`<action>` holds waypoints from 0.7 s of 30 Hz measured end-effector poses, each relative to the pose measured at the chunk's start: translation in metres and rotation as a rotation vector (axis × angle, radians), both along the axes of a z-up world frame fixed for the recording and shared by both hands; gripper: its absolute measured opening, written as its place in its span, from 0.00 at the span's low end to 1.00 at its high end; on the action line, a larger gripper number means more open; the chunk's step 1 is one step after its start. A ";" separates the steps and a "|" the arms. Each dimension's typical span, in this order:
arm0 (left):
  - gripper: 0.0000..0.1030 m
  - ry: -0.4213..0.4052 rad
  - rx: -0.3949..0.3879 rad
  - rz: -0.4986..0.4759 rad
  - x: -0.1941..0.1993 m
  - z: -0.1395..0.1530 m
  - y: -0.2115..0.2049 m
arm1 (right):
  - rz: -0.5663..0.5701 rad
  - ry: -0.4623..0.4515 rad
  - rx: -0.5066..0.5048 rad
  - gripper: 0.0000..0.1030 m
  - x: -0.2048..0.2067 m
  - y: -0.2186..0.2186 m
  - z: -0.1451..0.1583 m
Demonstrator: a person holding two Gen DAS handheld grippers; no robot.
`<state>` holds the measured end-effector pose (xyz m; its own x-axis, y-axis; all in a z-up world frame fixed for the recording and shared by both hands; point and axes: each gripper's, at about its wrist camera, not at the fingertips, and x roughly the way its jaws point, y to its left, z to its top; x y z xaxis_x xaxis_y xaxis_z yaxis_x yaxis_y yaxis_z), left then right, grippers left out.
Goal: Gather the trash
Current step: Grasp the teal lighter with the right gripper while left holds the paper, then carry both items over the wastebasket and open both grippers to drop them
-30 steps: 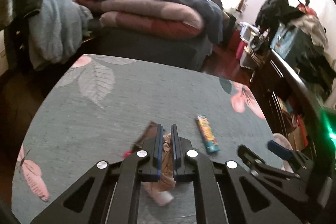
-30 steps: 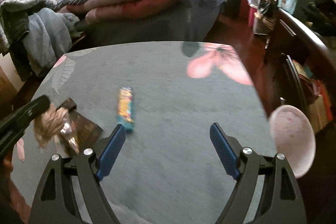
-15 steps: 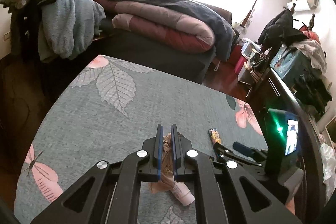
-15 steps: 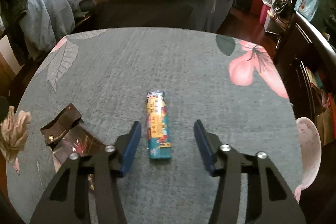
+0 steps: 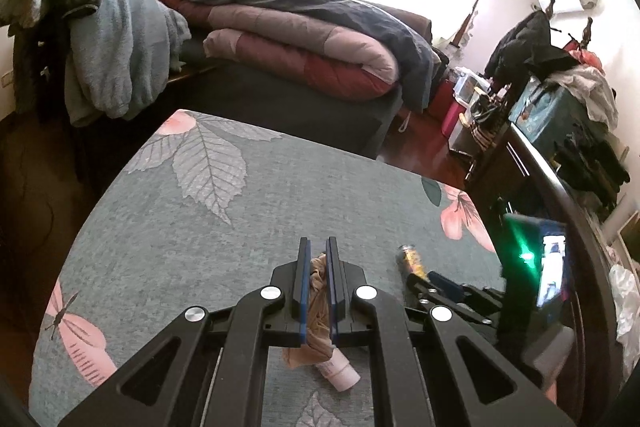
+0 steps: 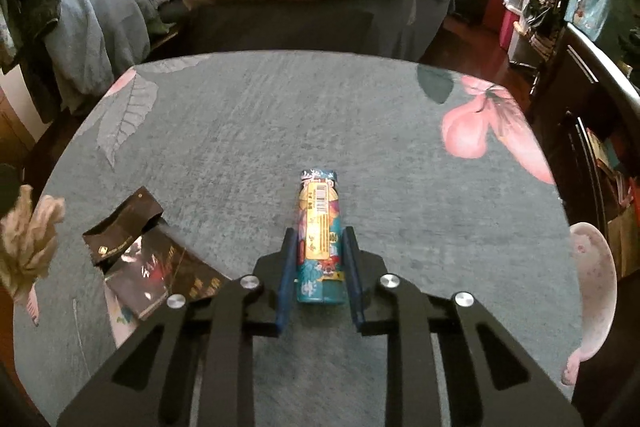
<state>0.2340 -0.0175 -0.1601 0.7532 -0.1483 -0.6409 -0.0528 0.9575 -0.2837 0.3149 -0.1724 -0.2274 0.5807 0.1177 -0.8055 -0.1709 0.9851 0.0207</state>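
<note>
Two tongs: left (image 5: 318, 283) pinching crumpled tissue (image 5: 316, 311), right (image 6: 319, 267) closing around snack packet (image 6: 320, 235).

left tongs (image 5: 317, 267) black, blue pads | right tongs (image 6: 320, 259) same | silver screws

Glossy printed foil snack wrapper (image 6: 320, 239), shiny dark foil packet (image 6: 152, 259), matt woven tablecloth (image 6: 280, 115), crumpled tan tissue (image 5: 318, 303).
</note>
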 end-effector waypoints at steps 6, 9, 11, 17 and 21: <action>0.07 0.010 0.029 -0.031 0.003 -0.002 -0.023 | -0.033 -0.015 0.044 0.23 -0.016 -0.035 0.010; 0.07 0.018 0.045 -0.057 0.004 -0.003 -0.040 | -0.058 -0.026 0.068 0.23 -0.025 -0.053 0.015; 0.07 0.021 0.058 -0.079 0.004 -0.002 -0.054 | -0.078 -0.039 0.085 0.23 -0.032 -0.069 0.019; 0.07 0.018 0.092 -0.143 0.004 0.000 -0.093 | -0.140 -0.071 0.124 0.23 -0.051 -0.113 0.030; 0.07 0.008 0.118 -0.192 0.002 0.003 -0.123 | -0.178 -0.082 0.149 0.23 -0.063 -0.140 0.033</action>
<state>0.2360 -0.1406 -0.1568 0.7128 -0.2125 -0.6684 0.1320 0.9766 -0.1698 0.2523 -0.3125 -0.1940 0.6656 0.1219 -0.7363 -0.0024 0.9869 0.1612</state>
